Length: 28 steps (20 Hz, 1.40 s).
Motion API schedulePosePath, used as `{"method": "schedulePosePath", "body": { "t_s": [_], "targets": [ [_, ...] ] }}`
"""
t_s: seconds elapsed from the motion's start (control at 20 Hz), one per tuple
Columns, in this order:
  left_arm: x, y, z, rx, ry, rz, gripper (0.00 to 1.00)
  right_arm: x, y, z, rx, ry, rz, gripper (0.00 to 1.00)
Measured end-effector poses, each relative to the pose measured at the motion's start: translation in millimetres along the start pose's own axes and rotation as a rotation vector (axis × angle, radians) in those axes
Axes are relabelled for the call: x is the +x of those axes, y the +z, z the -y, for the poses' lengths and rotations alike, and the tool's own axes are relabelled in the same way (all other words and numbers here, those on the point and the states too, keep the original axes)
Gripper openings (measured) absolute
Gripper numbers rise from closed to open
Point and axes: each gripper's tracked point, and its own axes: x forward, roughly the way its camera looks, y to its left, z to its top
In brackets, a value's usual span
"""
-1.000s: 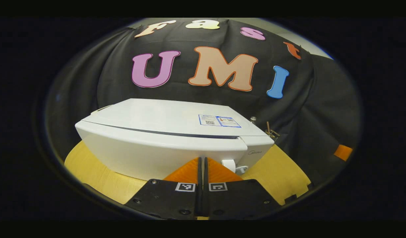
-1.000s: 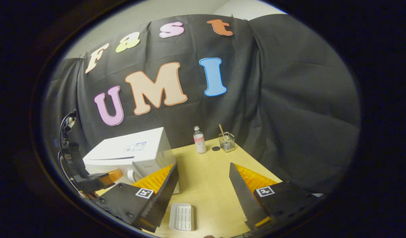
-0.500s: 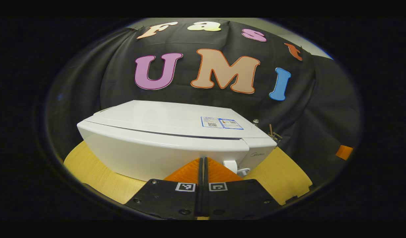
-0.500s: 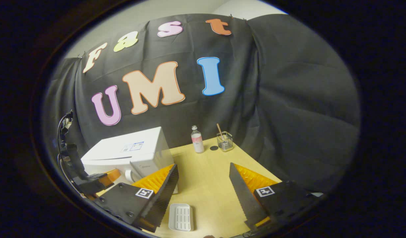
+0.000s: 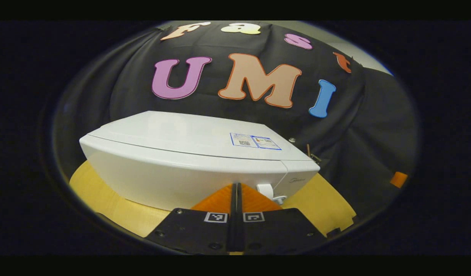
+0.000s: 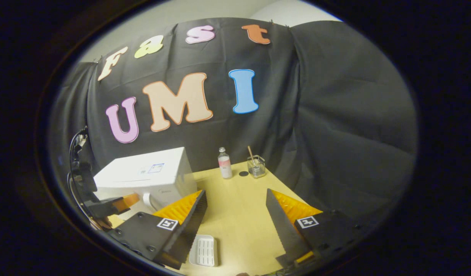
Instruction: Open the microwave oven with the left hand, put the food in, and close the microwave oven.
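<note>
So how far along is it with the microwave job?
Nearly done, it seems. The microwave has its door looking shut; the dark gap along its top a second ago has closed. In hand: the left tool, shut, is at the door front, apparently pushing. The right tool is open and empty above a white tray on the table. Whether food is inside is hidden. Left: likely just backing away.

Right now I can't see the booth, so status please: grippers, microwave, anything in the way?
Left gripper shut, at the microwave front. Right gripper open, empty, above the tray. Door looks closed. Nothing in the way.
</note>
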Motion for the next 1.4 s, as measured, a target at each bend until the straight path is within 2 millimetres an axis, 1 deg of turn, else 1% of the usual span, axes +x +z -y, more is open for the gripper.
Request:
{"method": "schedulePosePath", "body": {
  "t_s": [0.05,0.1,0.25,0.4,0.5,0.65,0.7,0.8,0.85,0.9,0.95,1.0,1.05,1.1,1.2,1.3,1.35,1.4],
  "targets": [
    [-2,4,-2,0.010,0.009,0.009,0.01,-2,2,-1,0.000,0.004,0.003,0.96],
    [-4,7,-3,0.021,0.017,0.020,0.01,-4,3,-2,0.001,0.006,0.008,0.92],
    [-16,21,-7,0.045,0.030,0.053,0.01,-8,4,-4,0.005,0.009,0.016,0.92],
    [-41,35,-16,0.049,0.048,0.085,0.01,-12,5,-4,0.003,0.010,0.016,0.92],
    [-58,44,-24,0.050,0.071,0.109,0.03,-13,8,-7,0.004,0.020,0.020,0.92],
    [-83,56,-32,0.047,0.091,0.142,0.10,-14,12,-11,-0.004,0.037,0.025,0.92],
    [-90,59,-34,0.051,0.099,0.148,0.11,-15,12,-14,-0.006,0.050,0.025,0.92],
    [-106,68,-42,0.059,0.128,0.167,0.17,-14,13,-22,-0.015,0.078,0.021,0.92],
    [-120,75,-48,0.060,0.140,0.181,0.20,-15,14,-26,-0.020,0.092,0.021,0.92],
    [-127,79,-47,0.059,0.142,0.191,0.23,-14,16,-30,-0.021,0.106,0.020,0.92],
    [-131,81,-49,0.061,0.150,0.196,0.48,-14,18,-35,-0.017,0.124,0.019,0.92],
    [-136,75,-55,0.061,0.172,0.206,0.74,-16,23,-40,-0.012,0.142,0.022,0.96],
    [-154,87,-54,0.055,0.180,0.220,0.99,-17,28,-46,-0.008,0.159,0.032,0.96],
    [-148,88,-53,0.053,0.191,0.228,0.95,-18,33,-49,-0.007,0.171,0.043,0.92],
    [-157,89,-56,0.039,0.219,0.228,0.96,-18,45,-55,-0.017,0.189,0.064,0.92],
    [-167,96,-58,0.020,0.239,0.245,0.97,-24,56,-62,-0.036,0.216,0.088,0.92],
    [-172,100,-62,0.021,0.260,0.257,0.94,-26,63,-65,-0.047,0.226,0.103,0.92],
    [-177,104,-65,0.028,0.278,0.267,0.96,-29,71,-68,-0.057,0.240,0.118,0.92]
  ]
}}
